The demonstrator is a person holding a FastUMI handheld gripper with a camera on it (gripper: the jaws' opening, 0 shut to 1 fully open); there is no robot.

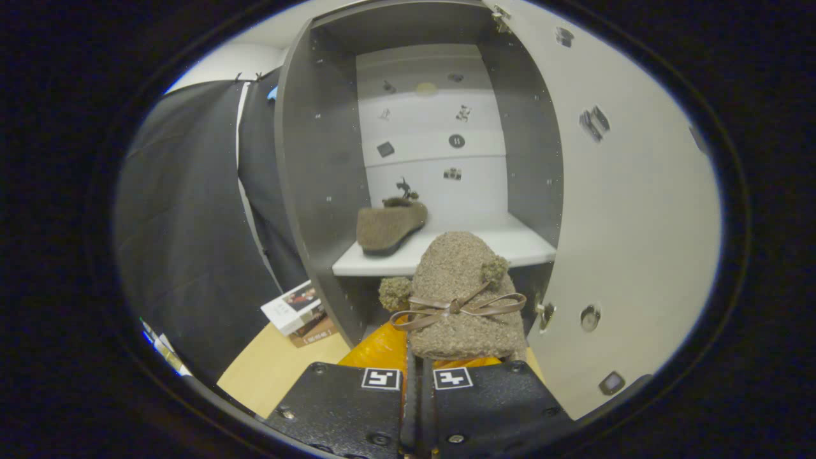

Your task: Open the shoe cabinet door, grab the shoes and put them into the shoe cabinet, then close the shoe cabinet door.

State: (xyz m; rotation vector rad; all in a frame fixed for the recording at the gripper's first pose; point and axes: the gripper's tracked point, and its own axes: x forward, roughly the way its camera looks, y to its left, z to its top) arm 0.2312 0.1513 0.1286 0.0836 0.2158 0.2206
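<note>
**A:** Gripper view: what are the fingers doing?

**B:** The gripper (pixel 417 376) has its fingers pressed close together, pinching the rear of a fuzzy brown shoe (pixel 460 299) that rises just ahead of them, a ribbon bow (pixel 458 308) and two pom-poms on its top.

**A:** And the cabinet?

**B:** The shoe cabinet (pixel 317 159) stands beyond, its door (pixel 628 210) swung wide to the right. A second shoe (pixel 389 226) sits on the white shelf (pixel 510 248) inside, toward the left wall.

**A:** The held shoe, is it in?

**B:** It hangs in front of the shelf edge, outside the opening. Something orange (pixel 379 349) lies beneath it; books (pixel 298 312) rest on the wooden floor (pixel 274 373) left of the cabinet.
</note>
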